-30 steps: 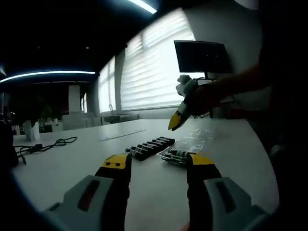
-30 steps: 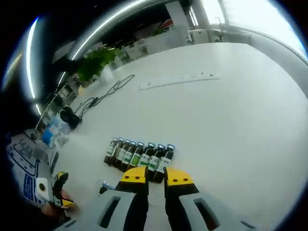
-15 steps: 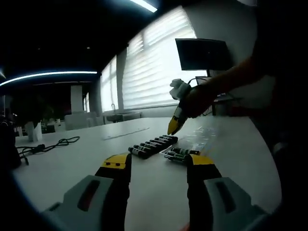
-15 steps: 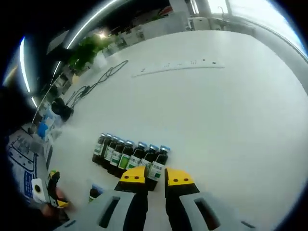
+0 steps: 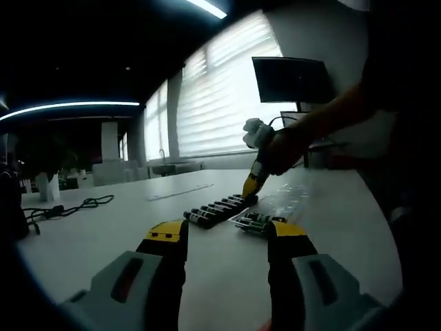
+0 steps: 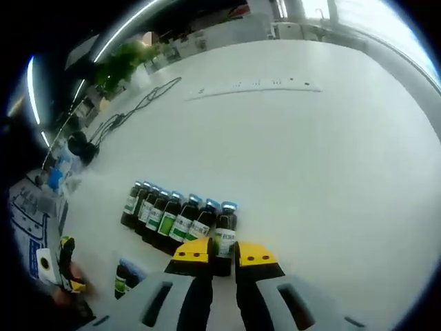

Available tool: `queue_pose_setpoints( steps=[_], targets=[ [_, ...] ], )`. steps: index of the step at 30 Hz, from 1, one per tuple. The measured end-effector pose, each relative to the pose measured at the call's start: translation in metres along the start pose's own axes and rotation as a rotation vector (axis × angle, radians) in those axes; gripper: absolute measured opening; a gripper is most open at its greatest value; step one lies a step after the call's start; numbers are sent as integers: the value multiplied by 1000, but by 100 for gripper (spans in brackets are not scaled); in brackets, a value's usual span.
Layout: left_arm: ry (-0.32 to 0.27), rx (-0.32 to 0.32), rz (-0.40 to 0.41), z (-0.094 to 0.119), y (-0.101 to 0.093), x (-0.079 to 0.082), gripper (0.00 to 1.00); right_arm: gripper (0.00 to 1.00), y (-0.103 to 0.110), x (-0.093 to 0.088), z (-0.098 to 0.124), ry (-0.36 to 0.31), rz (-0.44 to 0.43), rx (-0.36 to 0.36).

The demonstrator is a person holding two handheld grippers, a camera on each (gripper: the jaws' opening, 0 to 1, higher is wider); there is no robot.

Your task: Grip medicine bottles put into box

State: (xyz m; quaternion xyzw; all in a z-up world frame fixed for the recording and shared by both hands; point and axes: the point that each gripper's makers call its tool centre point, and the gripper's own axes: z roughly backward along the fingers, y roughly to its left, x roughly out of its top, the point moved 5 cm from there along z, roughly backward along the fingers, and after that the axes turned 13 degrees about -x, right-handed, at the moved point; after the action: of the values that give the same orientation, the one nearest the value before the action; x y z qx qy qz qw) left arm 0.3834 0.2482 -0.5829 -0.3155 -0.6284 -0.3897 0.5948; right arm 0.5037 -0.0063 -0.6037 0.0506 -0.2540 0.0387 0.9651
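Between right fingers (image 6: 207,249): end bottle (image 6: 224,227).

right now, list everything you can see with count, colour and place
bottles: row of seven, dark with green labels, lying on the table by the right gripper's tips
more bottles: a few, dark, beside the row
table: one, white
cable: one, black, far side of the table
strip: one, white, far side
monitor: one, black, by the blinds
left gripper: yellow-tipped jaws apart, above the table
right gripper: yellow-tipped jaws nearly together, at the row's end

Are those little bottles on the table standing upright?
No, the medicine bottles lie on their sides in a row on the white table.
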Motion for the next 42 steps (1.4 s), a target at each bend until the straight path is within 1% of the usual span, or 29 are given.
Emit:
queue_pose_setpoints(
  steps=[5, 9, 13, 16, 17, 19, 24, 27, 29, 30, 32, 34, 37, 42],
  targets=[
    [0, 0, -2, 0, 0, 0, 39, 8, -2, 4, -2, 3, -18, 2],
    [1, 0, -4, 0, 0, 0, 39, 8, -3, 8, -4, 34, 24, -8],
    [1, 1, -5, 0, -1, 0, 39, 7, -2, 10, -6, 45, 125, -58],
    [0, 1, -6, 0, -1, 1, 39, 7, -1, 12, -7, 48, 142, -76],
    [0, 1, -6, 0, -1, 0, 39, 7, -3, 12, -7, 50, 135, -79],
    [-1, 1, -7, 0, -1, 1, 39, 7, -7, 12, -8, 48, 98, -74],
    [-3, -1, -3, 1, -1, 1, 39, 6, -13, 10, -2, 11, -44, -13],
    [-4, -5, -3, 0, -1, 1, 39, 7, -14, 15, 8, -38, -133, 41],
    [-4, -6, -2, 0, -1, 1, 39, 7, -22, 22, 10, -66, -183, 66],
    [-5, -8, -2, 0, -2, 1, 39, 7, -23, 23, 13, -84, -204, 77],
    [-5, -8, -1, 0, -1, 1, 39, 7, -22, 20, 16, -106, -249, 103],
    [-4, -9, -1, 0, -1, 0, 39, 7, -21, 15, 18, -108, -290, 136],
    [-1, -12, -3, -1, -2, 0, 39, 7, -22, 10, 22, -116, -311, 147],
    [-2, -10, -2, 0, -1, 0, 39, 7, -11, 1, 36, -141, -308, 167]
  ],
)
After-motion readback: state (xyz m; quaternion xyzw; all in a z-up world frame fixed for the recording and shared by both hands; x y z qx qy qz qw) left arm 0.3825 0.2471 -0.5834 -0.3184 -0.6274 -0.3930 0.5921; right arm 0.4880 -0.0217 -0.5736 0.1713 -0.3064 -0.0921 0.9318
